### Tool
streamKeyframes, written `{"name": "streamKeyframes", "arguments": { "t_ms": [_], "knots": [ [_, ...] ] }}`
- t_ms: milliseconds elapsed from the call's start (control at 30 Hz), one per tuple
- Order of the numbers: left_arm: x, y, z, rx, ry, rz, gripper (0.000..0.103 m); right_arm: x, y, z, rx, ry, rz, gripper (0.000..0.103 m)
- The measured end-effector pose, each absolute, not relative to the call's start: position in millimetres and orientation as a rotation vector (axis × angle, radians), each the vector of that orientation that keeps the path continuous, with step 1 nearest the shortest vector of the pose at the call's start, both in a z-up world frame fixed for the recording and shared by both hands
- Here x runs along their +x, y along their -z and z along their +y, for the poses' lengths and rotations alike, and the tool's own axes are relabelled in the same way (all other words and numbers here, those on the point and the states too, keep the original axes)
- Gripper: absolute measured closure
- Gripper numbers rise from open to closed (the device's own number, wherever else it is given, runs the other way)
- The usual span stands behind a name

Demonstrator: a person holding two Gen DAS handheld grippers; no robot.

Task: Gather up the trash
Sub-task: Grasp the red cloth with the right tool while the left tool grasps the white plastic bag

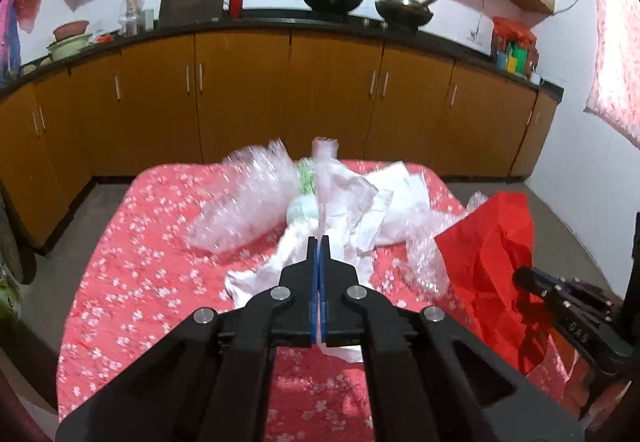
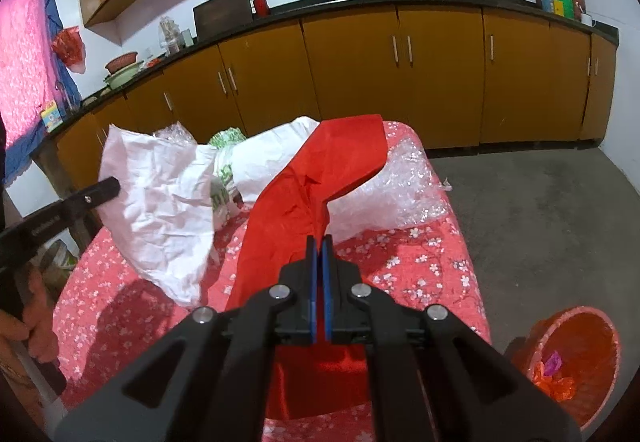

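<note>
Nearest the lens, the left gripper (image 1: 319, 242) has its blue pads pressed together on a strip of white paper (image 1: 344, 217) that runs between them and out underneath, so it is clamped on that crumpled sheet. Across from it the right gripper (image 2: 319, 242) is likewise closed, pinching a fold of the red plastic bag (image 2: 320, 177), whose body hangs below the jaws and rises beyond them over the table's middle. Around both grips the rest of the trash lies on the pink floral tablecloth (image 1: 132, 262): clear bubble wrap (image 1: 248, 193) toward the far left edge, a green-printed wrapper (image 1: 306, 173) behind the paper, and more bubble wrap (image 2: 396, 185) near the far right edge. Off the near right corner, on the floor, stands an orange bin (image 2: 576, 362) with a few scraps already inside. The step in hand looks like feeding paper into the held bag, so the bag's mouth should be kept high and spread, the paper lifted clear of the cloth before it travels, and the trailing end watched so it does not drag the wrapper or bubble wrap along. A thin pinch on either sheet could slip or tear under a sudden pull.
</note>
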State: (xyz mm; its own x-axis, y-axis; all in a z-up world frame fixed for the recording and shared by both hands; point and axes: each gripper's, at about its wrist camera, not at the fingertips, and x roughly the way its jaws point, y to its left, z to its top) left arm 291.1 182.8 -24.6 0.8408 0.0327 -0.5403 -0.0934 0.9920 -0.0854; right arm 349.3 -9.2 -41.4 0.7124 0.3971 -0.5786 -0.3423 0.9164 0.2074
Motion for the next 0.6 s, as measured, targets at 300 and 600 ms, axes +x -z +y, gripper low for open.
{"name": "streamKeyframes", "arguments": {
  "t_ms": [300, 600],
  "knots": [
    [282.1, -1.0, 184.0, -0.114, -0.068, 0.498, 0.103, 339.8, 21.7, -15.6, 0.083, -0.421, 0.595, 0.099],
    [282.2, -28.9, 173.7, -0.11, -0.043, 0.442, 0.103, 340.5, 3.1, -38.5, 0.104, -0.375, 0.537, 0.099]
  ]
}}
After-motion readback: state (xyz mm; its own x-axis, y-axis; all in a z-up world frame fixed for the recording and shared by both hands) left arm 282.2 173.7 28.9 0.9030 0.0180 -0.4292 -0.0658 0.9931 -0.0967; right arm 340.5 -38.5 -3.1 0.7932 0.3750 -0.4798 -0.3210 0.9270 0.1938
